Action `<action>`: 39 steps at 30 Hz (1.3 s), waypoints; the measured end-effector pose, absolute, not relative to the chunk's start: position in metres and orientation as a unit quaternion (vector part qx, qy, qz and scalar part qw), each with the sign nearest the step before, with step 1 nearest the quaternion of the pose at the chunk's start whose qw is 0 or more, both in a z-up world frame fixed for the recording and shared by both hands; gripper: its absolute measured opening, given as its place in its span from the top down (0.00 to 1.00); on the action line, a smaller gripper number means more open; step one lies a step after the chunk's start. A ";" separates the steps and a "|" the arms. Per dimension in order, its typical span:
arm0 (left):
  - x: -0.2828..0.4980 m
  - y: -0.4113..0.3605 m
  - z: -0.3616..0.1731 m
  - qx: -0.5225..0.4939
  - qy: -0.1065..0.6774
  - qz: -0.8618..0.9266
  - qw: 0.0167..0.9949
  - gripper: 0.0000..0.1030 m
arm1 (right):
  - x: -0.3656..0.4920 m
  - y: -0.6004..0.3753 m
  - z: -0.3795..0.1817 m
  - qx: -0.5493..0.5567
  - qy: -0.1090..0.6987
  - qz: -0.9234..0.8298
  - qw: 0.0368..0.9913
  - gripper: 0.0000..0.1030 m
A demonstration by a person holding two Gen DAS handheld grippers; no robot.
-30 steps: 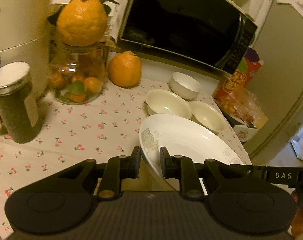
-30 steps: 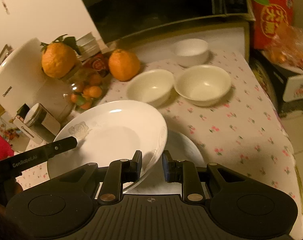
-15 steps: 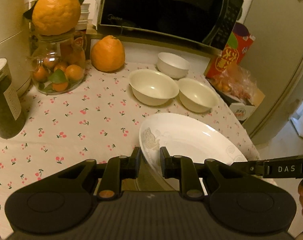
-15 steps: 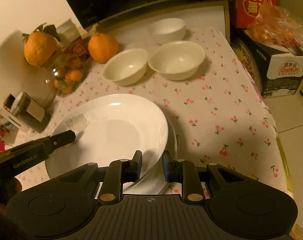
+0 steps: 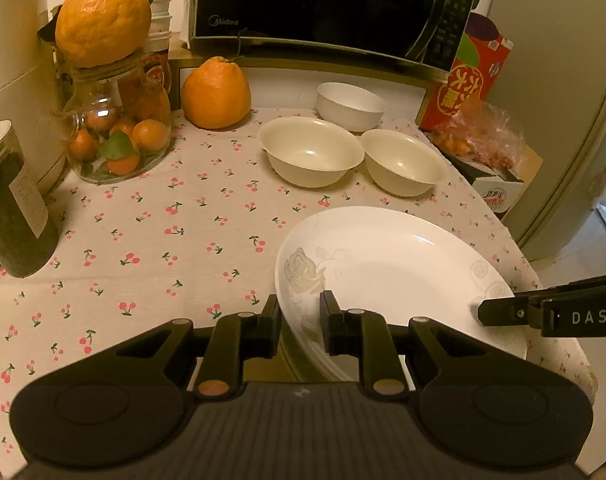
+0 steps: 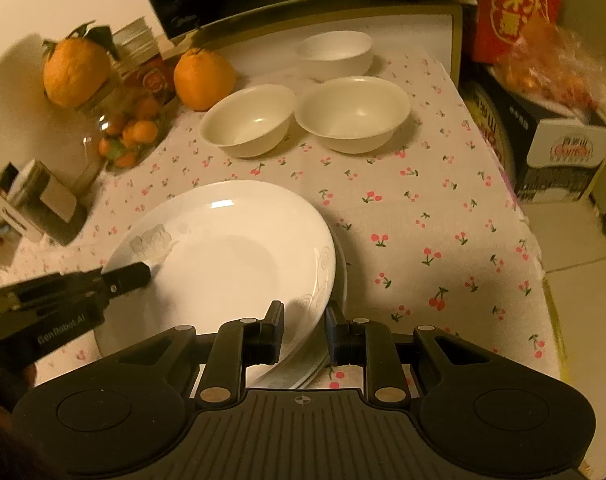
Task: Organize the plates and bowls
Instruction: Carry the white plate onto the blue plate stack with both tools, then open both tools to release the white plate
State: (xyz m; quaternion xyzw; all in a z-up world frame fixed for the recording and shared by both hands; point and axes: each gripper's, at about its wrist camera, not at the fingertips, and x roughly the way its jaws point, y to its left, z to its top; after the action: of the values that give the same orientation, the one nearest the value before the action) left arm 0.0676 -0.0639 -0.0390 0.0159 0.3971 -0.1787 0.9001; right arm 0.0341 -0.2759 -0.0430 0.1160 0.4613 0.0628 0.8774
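On the desk (image 5: 151, 240) we hold a white plate (image 5: 387, 268) near its front right corner, over a second plate (image 6: 341, 268). Left tool (image 5: 301, 320) and right tool (image 6: 305, 328) each pinch opposite rims. Three bowls (image 5: 311, 152) sit toward the back edge.

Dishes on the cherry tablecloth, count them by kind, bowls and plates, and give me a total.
Bowls: 3, namely cream bowl, second cream bowl, white bowl.
Plates: 2, namely held plate, plate underneath.
Total: 5
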 end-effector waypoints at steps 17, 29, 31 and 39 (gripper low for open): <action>0.064 -0.068 -0.040 0.048 0.410 -0.175 0.894 0.83 | 0.033 -0.264 -0.041 0.065 0.469 0.058 0.879 0.79; 0.060 -0.075 -0.043 0.097 0.411 -0.174 0.890 0.84 | 0.034 -0.258 -0.042 0.031 0.473 0.047 0.879 0.79; 0.060 -0.076 -0.043 0.104 0.410 -0.174 0.890 0.84 | 0.034 -0.258 -0.043 0.027 0.476 0.045 0.878 0.79; 0.063 -0.076 -0.042 0.095 0.418 -0.186 0.884 0.72 | 0.037 -0.260 -0.043 0.042 0.482 0.046 0.874 0.72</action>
State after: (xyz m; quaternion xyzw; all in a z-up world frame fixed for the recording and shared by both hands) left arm 0.0631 -0.0761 -0.0422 0.0946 0.4180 -0.1862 0.8841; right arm 0.0368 -0.2598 -0.0427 0.0418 0.4821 0.0463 0.8739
